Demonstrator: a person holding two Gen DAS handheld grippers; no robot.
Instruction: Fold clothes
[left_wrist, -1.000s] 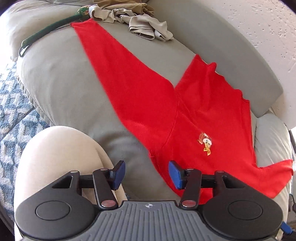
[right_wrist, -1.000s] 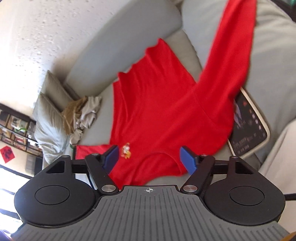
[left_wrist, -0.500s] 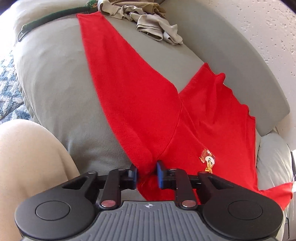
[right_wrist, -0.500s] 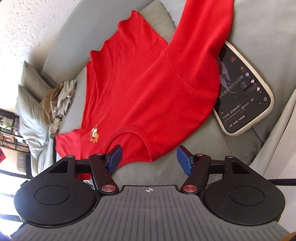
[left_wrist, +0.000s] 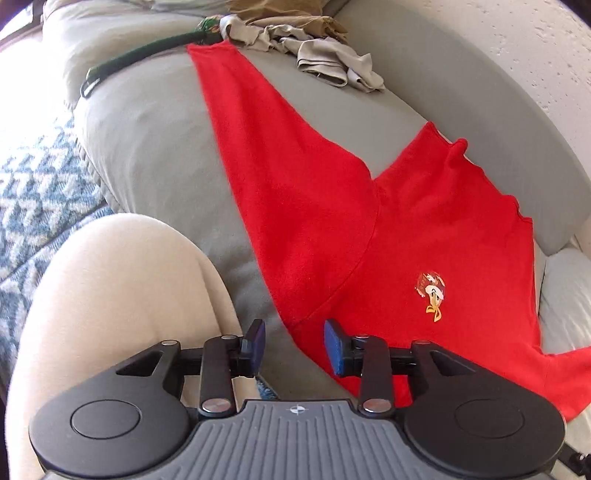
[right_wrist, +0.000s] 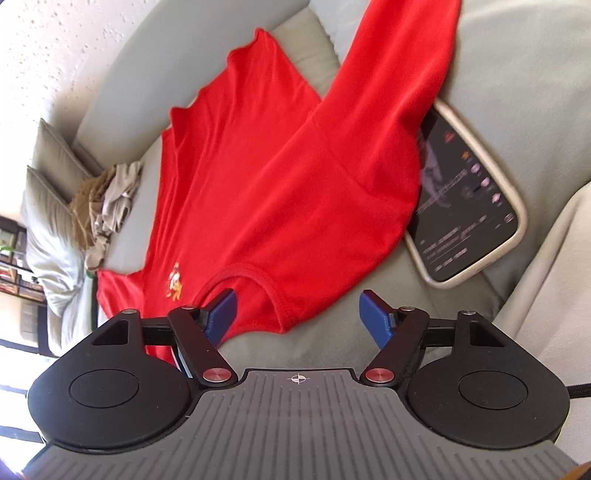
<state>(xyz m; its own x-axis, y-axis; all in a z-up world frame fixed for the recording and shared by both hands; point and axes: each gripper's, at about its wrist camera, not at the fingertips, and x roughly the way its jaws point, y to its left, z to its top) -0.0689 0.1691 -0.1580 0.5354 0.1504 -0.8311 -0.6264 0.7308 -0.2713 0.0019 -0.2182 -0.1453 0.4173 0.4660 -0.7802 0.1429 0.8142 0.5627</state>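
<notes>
Holding the left claw (left_wrist: 295, 343) low over the front edge of the sofa (left_wrist: 147, 147), just beside a person's knee (left_wrist: 110, 295) in pale trousers. Just been opening its jaws; now standing partly apart, gripping nothing, with only the shoulder edge of the red shirt (left_wrist: 406, 240) lying under the gap near the right-hand pad, untouched by either pad.

Holding the right claw (right_wrist: 299, 319) above the same front edge, its jaws just been opening further and now gaping wide. Clamping on nothing: showing between the pads, below them, one side of the collar (right_wrist: 255, 280) and bare sofa seat (right_wrist: 332, 350), the left-hand pad hanging over the neckline.

Lying flat and face up on the sofa seat, the red shirt (right_wrist: 277, 184): collar toward the front edge, wavy hem toward the backrest, a small duck emblem (left_wrist: 430, 291) showing on the chest. Stretching one long sleeve along the seat toward a crumpled pile of beige clothes (left_wrist: 325, 62) at the far end, its cuff ending just beside a dark green strap (left_wrist: 147, 51). Running the other sleeve the opposite way along the seat, overlapping one long edge of a phone (right_wrist: 472, 206) lying screen up with the display lit.

Leaning behind the beige pile (right_wrist: 110, 199), two grey pillows (right_wrist: 55, 166). Showing below the sofa front, a blue and white patterned rug (left_wrist: 33, 195).
</notes>
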